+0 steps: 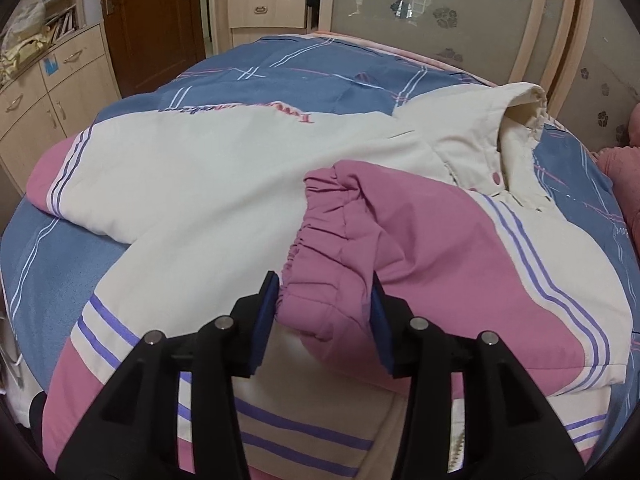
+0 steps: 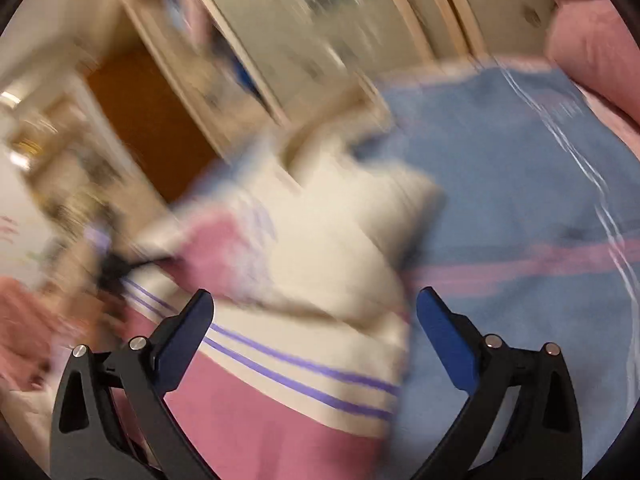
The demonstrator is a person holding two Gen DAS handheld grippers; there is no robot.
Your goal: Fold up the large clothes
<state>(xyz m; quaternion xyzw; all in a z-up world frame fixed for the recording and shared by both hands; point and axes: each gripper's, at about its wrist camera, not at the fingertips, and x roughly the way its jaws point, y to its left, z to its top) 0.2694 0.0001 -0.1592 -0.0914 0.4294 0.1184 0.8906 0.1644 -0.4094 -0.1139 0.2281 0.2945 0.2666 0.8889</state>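
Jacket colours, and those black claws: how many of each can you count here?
Jacket colours: 3 (cream, pink, purple stripes)
Claws: 2, the left claw around the pink cuff, the right claw open
Total: 5

Ahead of my left tongs I see a bed under a blue striped cover, a brown wooden door beyond it, pale cabinets off left, and frosted floral wardrobe panels far right.
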